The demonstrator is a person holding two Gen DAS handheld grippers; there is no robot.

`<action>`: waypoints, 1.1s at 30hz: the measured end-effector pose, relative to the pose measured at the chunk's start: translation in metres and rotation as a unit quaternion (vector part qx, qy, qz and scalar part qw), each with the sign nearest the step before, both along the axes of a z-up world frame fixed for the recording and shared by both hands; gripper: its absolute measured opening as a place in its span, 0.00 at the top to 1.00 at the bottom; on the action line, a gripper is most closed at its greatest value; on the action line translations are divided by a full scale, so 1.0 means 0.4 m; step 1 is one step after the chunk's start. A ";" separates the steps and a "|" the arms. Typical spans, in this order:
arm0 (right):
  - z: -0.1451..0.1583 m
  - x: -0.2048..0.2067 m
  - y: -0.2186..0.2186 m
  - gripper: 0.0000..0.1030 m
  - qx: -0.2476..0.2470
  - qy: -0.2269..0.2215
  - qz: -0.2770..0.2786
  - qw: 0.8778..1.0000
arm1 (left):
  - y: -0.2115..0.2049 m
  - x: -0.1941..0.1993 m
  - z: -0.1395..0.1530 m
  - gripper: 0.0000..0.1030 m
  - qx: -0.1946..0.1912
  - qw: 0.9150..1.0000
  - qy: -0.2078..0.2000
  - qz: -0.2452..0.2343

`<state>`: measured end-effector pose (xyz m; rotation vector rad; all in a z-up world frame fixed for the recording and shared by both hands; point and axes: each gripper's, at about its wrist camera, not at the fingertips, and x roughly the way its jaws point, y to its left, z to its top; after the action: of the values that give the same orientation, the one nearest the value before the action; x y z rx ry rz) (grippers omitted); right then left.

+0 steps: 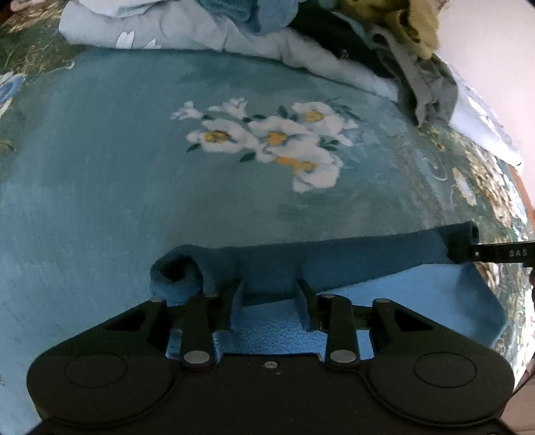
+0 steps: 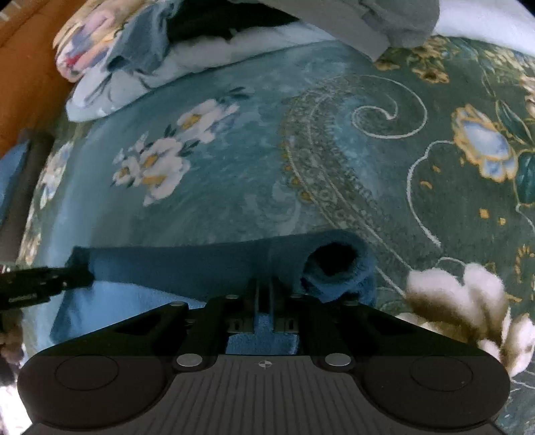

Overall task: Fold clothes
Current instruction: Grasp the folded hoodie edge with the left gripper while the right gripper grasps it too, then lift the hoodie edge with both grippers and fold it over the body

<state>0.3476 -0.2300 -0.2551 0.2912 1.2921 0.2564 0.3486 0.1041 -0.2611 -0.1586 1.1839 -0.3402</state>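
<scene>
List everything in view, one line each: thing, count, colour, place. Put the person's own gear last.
blue towel: one, blue, near edge of the bed, its folded edge held up between both grippers.
floral bedspread: one, teal with white flowers, under everything.
pile of clothes: one heap, grey, black and yellow-green, far side of the bed.
pale blue bedding: one, pale blue, far side under the pile.
left hand-held gripper: one, black, open, fingers either side of the towel edge.
right hand-held gripper: one, black, shut on the towel.

blue garment [image 1: 351, 257]: fuzzy fleece cloth | bedspread [image 1: 117, 187]: soft matt printed plush | tongs [image 1: 269, 294]: matt black plastic
</scene>
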 end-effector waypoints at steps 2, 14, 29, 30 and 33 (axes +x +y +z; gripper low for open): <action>-0.004 0.005 0.013 0.98 -0.012 0.000 0.012 1.000 | -0.001 -0.002 -0.002 0.67 0.003 1.000 -0.003 -0.002; 0.118 -0.084 -0.054 0.60 0.071 -0.074 0.025 0.994 | 0.040 -0.097 0.171 0.46 -0.019 0.997 -0.070 0.013; 0.023 -0.237 -0.206 0.01 0.130 -0.024 -0.080 0.988 | 0.176 -0.210 0.057 0.08 -0.067 0.990 0.034 0.117; 0.014 -0.237 -0.211 0.00 0.137 -0.021 -0.086 0.987 | 0.178 -0.208 0.048 0.08 -0.074 0.990 0.040 0.116; -0.016 -0.228 -0.219 0.00 0.155 -0.001 -0.098 0.983 | 0.185 -0.200 0.019 0.07 -0.096 0.987 0.059 0.112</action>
<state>0.2562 -0.3177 -0.2613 0.6794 1.2100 0.2907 0.2685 0.1781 -0.2534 -0.4817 1.2352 -0.2490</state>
